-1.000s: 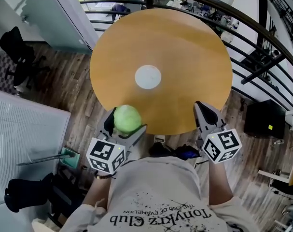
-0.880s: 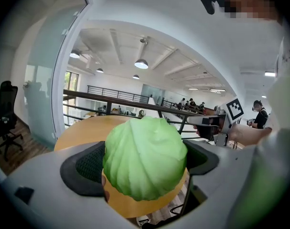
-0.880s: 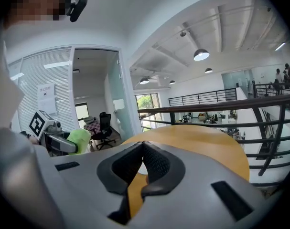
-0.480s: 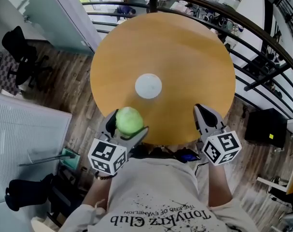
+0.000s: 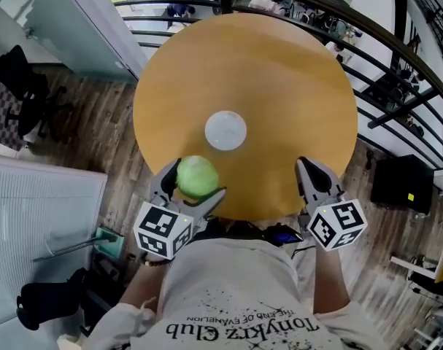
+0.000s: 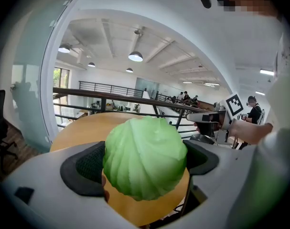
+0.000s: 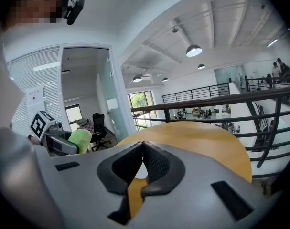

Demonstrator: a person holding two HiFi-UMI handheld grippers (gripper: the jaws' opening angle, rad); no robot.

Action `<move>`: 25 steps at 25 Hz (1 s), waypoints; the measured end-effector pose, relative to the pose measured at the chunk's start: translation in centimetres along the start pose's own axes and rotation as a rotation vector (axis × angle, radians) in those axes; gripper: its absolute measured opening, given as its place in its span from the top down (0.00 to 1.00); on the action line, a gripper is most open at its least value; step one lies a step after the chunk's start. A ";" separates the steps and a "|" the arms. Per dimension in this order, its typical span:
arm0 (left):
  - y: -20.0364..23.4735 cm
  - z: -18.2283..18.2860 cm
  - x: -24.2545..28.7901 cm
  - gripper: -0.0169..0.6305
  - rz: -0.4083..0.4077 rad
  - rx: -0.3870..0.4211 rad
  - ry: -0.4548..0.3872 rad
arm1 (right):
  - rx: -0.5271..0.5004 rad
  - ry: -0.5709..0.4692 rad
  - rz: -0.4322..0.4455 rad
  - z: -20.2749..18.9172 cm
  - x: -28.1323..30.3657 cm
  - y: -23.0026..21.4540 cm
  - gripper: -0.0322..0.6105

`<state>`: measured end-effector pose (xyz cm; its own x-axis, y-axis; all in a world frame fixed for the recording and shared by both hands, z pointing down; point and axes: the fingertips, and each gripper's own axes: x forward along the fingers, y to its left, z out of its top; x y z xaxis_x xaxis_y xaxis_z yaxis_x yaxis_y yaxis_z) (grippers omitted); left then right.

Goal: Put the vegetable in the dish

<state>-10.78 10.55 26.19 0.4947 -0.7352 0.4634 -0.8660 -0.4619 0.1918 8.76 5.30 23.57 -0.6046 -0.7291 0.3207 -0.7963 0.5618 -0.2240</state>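
At the near edge of the round wooden table point(image 5: 272, 64), the left tool point(image 5: 193, 188) has a small pale-green cabbage point(image 5: 198, 175) clamped between its two dark pads. The left gripper view shows the jaws set wide and pressing the leafy ball from both sides, with the tabletop visible below and beyond it. The cabbage is held in the air over the table's rim and rests on nothing. The dish point(image 5: 225, 130) – a plain white round one – sits at the middle of the table, ahead of the cabbage and clearly apart from it, and nothing lies in it. The right tool point(image 5: 309, 170) hangs at the person's right, also by the table's near edge. In its own view the jaws meet tip to tip with nothing between them, so it takes no part for now. As I judge it, the pick-up is done and the grip looks secure – roughly the first half of the job. What is left is to carry the cabbage forward over the dish, lower it until it sits inside the rim, part the jaws and draw the tool away. The cabbage is round and may roll on the shallow dish once let go.
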 end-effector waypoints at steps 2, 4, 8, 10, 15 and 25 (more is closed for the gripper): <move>0.4 -0.1 0.5 0.21 -0.005 0.005 0.013 | 0.000 0.009 -0.002 -0.2 0.5 0.0 0.91; 0.7 -0.2 1.1 0.21 -0.012 0.007 0.025 | 0.002 0.016 -0.005 -0.3 0.9 -0.1 0.91; 1.4 -0.3 2.3 0.21 -0.022 0.012 0.044 | 0.018 0.029 -0.013 -0.9 1.8 -0.5 0.91; 1.8 -0.3 2.7 0.21 -0.025 0.016 0.051 | 0.025 0.035 -0.014 -1.4 2.2 -0.6 0.91; 2.5 -0.5 4.1 0.21 -0.030 0.031 0.070 | 0.041 0.063 -0.028 -2.6 3.1 -1.8 0.91; 5.3 -0.9 7.8 0.21 -0.028 0.038 0.111 | 0.045 0.082 -0.024 -3.1 6.7 -3.3 0.91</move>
<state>-11.59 2.86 31.60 0.5054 -0.6632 0.5521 -0.8477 -0.5012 0.1740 7.37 -0.19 29.33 -0.5836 -0.7065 0.4004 -0.8115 0.5253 -0.2558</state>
